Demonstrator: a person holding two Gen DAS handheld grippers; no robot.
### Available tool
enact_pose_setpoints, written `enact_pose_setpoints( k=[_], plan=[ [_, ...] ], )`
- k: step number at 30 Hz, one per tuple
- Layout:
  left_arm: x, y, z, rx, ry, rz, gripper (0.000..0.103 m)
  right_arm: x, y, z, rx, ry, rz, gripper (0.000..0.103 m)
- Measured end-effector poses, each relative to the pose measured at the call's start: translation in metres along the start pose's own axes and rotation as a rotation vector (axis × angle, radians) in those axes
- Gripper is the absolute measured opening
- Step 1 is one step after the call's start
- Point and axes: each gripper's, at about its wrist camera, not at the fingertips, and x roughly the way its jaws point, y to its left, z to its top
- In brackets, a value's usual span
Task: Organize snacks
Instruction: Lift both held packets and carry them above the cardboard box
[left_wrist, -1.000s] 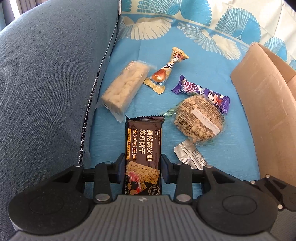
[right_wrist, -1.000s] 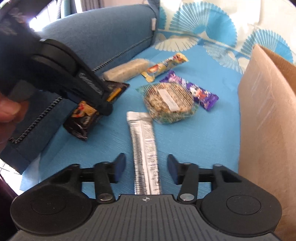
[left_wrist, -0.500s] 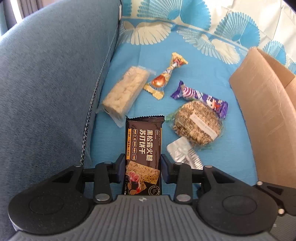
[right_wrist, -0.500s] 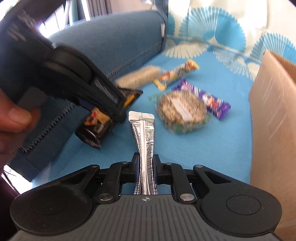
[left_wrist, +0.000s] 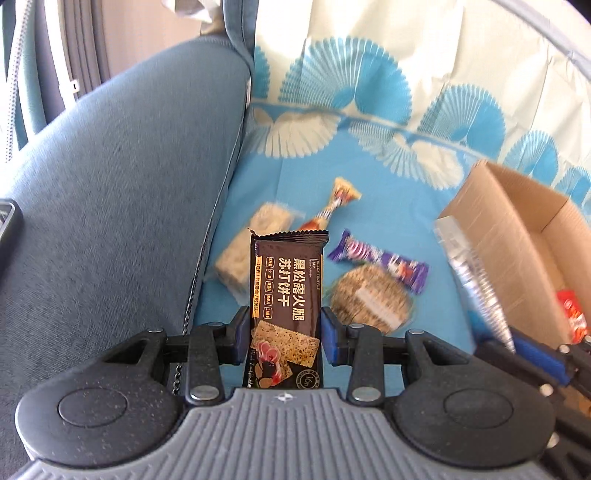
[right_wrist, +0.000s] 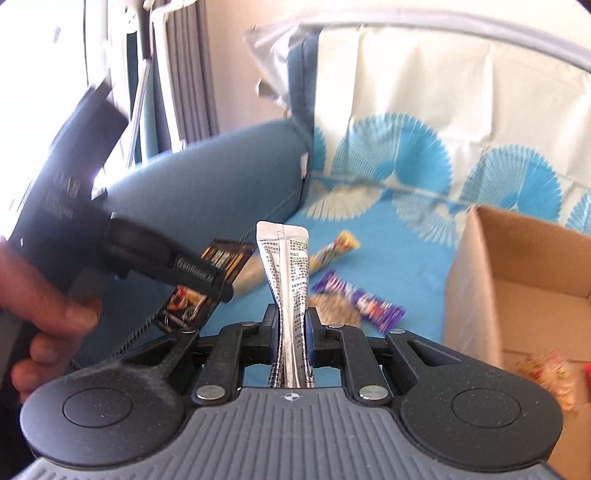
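Fingers of both grippers are occupied: the left gripper (left_wrist: 284, 341) is clamped on a dark cracker packet (left_wrist: 287, 295), and the right gripper (right_wrist: 291, 325), whose fingers stood apart around a silver sachet (right_wrist: 284, 273) lying on the sofa cover a second ago, is now clenched tight on that sachet. Since then both packets have been lifted clear of the blue patterned sofa cover (left_wrist: 388, 206), and more of the backrest and the open cardboard box (left_wrist: 517, 236) has come into both views. From this it is judged that picking is finished for these two items and that carrying them over to the box, where a red wrapper (left_wrist: 570, 314) already lies, is the step in hand. Left on the cover are a round cereal cake (left_wrist: 369, 299), a pale rice bar (left_wrist: 255, 254), a purple wrapped bar (left_wrist: 380, 262) and a slim gold-ended candy (left_wrist: 332, 206), all near each other beside the blue armrest (left_wrist: 110, 221). The cracker packet is held upright and flat, with its printed face to the camera; the sachet is pinched low, creased at the grip, its top standing free.
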Motion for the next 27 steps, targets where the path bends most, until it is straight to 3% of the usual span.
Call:
enact_pose_setpoints(
  k=[8,14,27],
  plan=[
    [-0.022,-0.019,0.008,-0.026,-0.096,-0.009,0.043,-0.029,-0.032,0.009,0.048,-0.058,-0.034,0.015],
    [-0.023,-0.035,0.013,-0.010,-0.120,0.000,0.043,-0.044,-0.051,0.010,0.069,-0.083,-0.059,0.015],
    [-0.026,-0.082,0.015,0.023,-0.167,-0.056,0.043,-0.066,-0.085,0.008,0.104,-0.127,-0.106,0.015]
  ],
)
